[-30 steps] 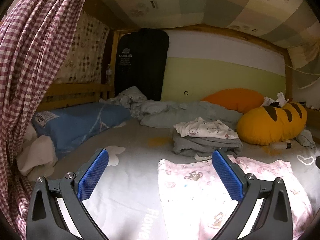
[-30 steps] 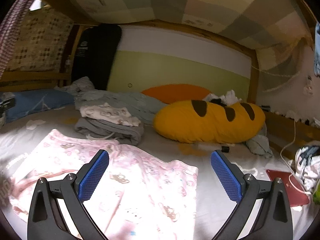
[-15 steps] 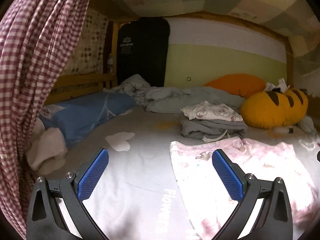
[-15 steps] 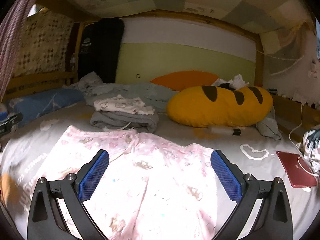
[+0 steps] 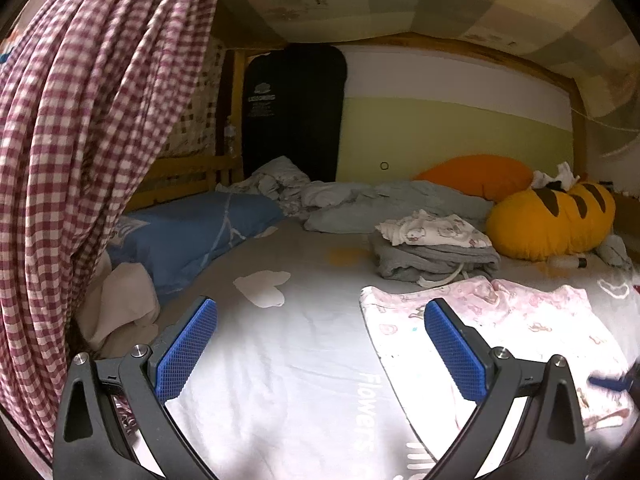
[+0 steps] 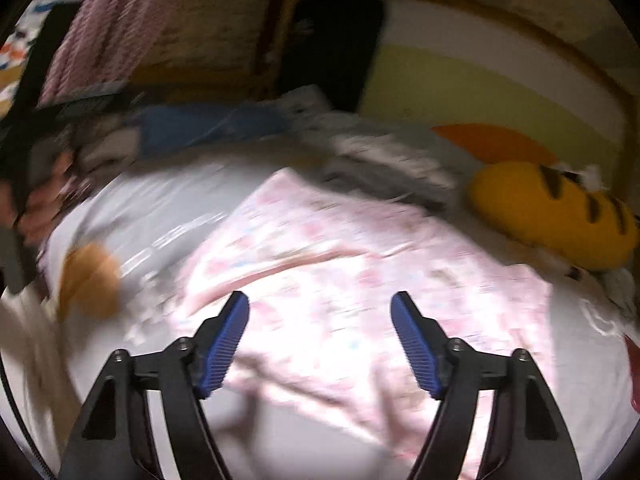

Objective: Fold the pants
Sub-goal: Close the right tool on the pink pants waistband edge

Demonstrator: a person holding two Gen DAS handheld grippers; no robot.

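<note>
Pink printed pants (image 5: 520,320) lie spread flat on the grey bed sheet (image 5: 300,360). In the left wrist view they sit to the right of my left gripper (image 5: 320,344), which is open and empty, hovering over bare sheet beside their left edge. In the blurred right wrist view the pants (image 6: 340,272) fill the middle. My right gripper (image 6: 320,336) is open and empty, just above the pants' near part, jaws narrower than before. Its blue tip shows at the left wrist view's right edge (image 5: 608,382).
A pile of folded grey and white clothes (image 5: 432,248) lies behind the pants. A yellow striped pillow (image 5: 552,224), an orange pillow (image 5: 476,176), a blue pillow (image 5: 192,236) and crumpled bedding ring the bed. A checked curtain (image 5: 80,140) hangs at left. A red phone (image 6: 634,368) lies at right.
My right gripper has swung down and left over the pants, with motion blur, and its jaws have narrowed. My left gripper has drawn back and to the left of the pants.
</note>
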